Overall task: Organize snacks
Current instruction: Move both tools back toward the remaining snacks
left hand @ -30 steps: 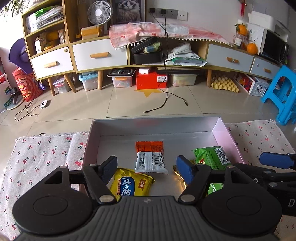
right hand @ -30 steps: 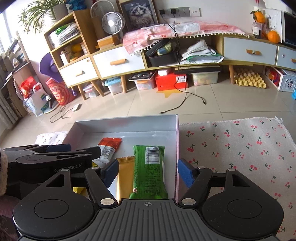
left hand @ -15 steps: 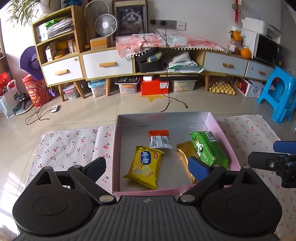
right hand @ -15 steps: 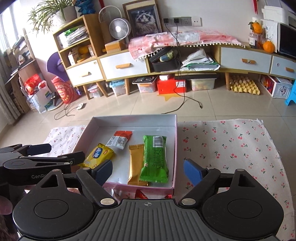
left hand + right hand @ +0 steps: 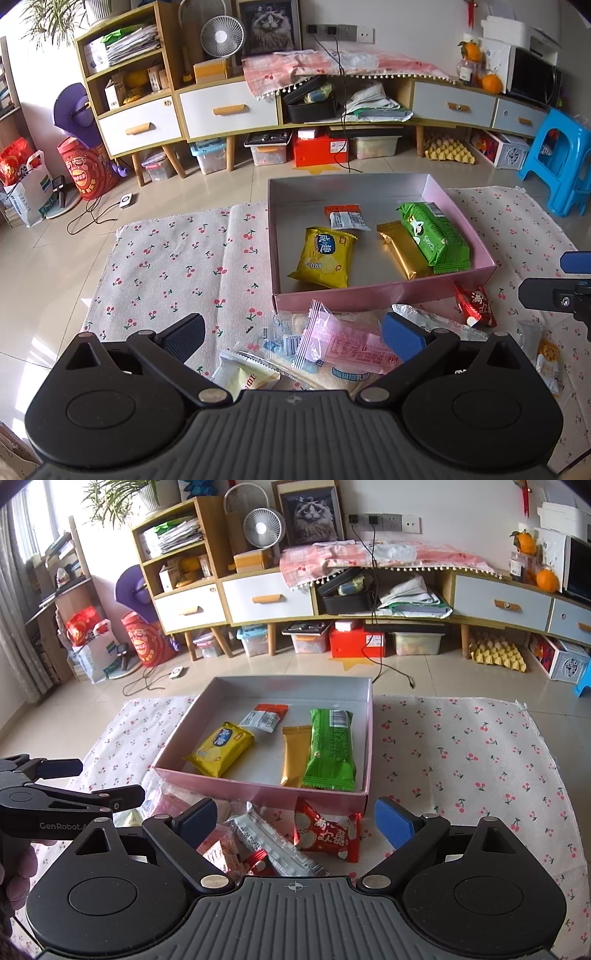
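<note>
Pink box (image 5: pixel 258 794): it is lying on the cherry-print cloth (image 5: pixel 461 757), ahead of both grippers, and it is holding four snacks.
Green packet (image 5: pixel 330 751): it is lying inside the box along the wall on the right gripper's side, touching the gold bar (image 5: pixel 293 755) beside it.
Yellow packet (image 5: pixel 221 747): it is resting in the box toward the left gripper's side, apart from the gold bar.
Orange-and-white packet (image 5: pixel 264 718): it is lying farther from the grippers, just beyond the yellow packet.
Loose snacks: a red packet (image 5: pixel 327 832) is lying on the cloth just outside the near wall of the box, between the right gripper's fingers in its view; a pink packet (image 5: pixel 343 345) and several clear wrappers are piling up under the left gripper.
Left gripper (image 5: pixel 293 334): it is hovering over the loose pile with fingers spread wide, holding nothing.
Right gripper (image 5: pixel 291 818): it is hanging above the red packet with fingers wide apart, grasping nothing.
Surroundings: the cloth is lying on the tiled floor (image 5: pixel 332 672).
</note>
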Available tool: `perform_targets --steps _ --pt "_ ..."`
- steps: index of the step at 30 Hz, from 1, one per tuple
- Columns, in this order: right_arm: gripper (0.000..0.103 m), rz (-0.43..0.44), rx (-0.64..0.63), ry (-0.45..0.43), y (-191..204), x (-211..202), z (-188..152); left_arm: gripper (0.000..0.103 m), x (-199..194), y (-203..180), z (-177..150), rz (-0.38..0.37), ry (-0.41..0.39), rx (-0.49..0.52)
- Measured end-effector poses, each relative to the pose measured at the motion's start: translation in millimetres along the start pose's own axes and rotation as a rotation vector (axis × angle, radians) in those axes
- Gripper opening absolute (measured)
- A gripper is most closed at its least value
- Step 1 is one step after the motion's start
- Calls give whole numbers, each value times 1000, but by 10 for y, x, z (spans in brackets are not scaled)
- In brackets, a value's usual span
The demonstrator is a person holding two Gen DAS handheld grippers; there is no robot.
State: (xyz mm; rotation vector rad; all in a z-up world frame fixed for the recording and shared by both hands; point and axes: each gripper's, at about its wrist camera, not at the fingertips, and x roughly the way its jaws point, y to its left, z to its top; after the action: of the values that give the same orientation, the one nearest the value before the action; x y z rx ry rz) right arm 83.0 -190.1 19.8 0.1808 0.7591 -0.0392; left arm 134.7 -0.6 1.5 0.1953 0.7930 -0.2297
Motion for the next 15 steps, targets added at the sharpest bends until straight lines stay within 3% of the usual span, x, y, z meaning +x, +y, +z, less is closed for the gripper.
perform_targets --steps 9,15 --pt "94 -35 -148 50 218 206 -334 102 28 74 -262 64 20 108" --pt "94 -17 -261 75 387 378 -520 102 133 214 -403 52 32 183"
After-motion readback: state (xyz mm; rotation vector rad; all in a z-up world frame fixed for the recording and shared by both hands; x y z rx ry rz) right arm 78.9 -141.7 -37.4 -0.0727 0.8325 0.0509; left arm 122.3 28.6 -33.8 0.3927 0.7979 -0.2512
